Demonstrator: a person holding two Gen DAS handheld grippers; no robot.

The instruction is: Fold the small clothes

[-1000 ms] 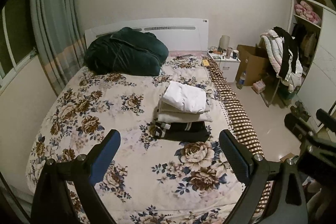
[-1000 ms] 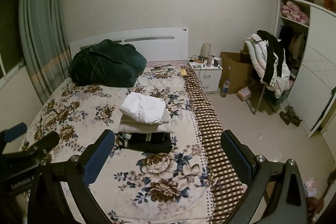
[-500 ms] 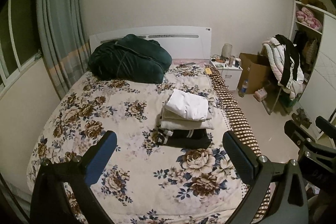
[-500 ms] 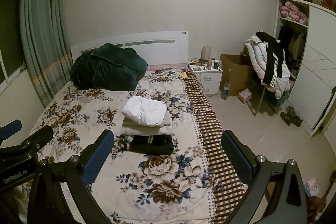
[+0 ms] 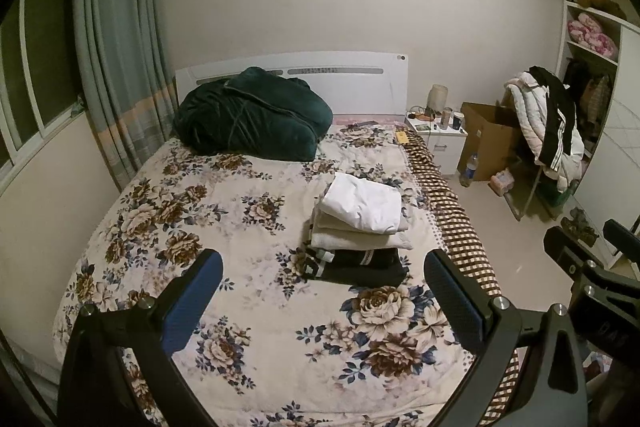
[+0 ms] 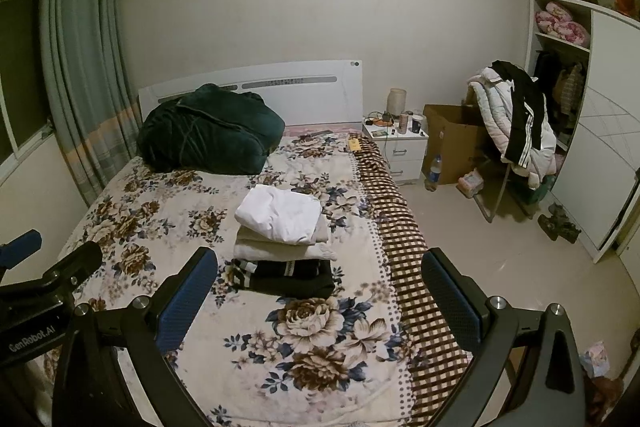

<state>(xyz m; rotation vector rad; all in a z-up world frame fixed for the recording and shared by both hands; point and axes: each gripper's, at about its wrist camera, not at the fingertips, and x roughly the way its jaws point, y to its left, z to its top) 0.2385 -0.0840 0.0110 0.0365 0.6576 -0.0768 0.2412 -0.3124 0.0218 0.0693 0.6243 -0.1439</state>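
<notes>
Folded stack (image 5: 358,229) ahead, hand-held grippers (image 5: 322,291) apart — empty

bedspread (image 5: 224,227): cream, with big brown and blue flowers
blanket at the bed edge (image 5: 452,223): brown and cream squares
top folded cloth (image 5: 364,205): white
middle folded cloths (image 5: 356,239): cream
bottom folded cloth (image 5: 360,265): black with a white stripe
big bundle by the headboard (image 5: 256,115): dark green
headboard (image 5: 360,83): white
curtain (image 5: 116,47): grey-green with pale bands
gripper pads (image 6: 188,295): blue, on black arms
box (image 6: 452,143): brown
bedside table (image 6: 404,151): white
jacket on the rack (image 6: 520,115): black with white stripes, over white
shelf bundle (image 6: 560,21): pink
</notes>
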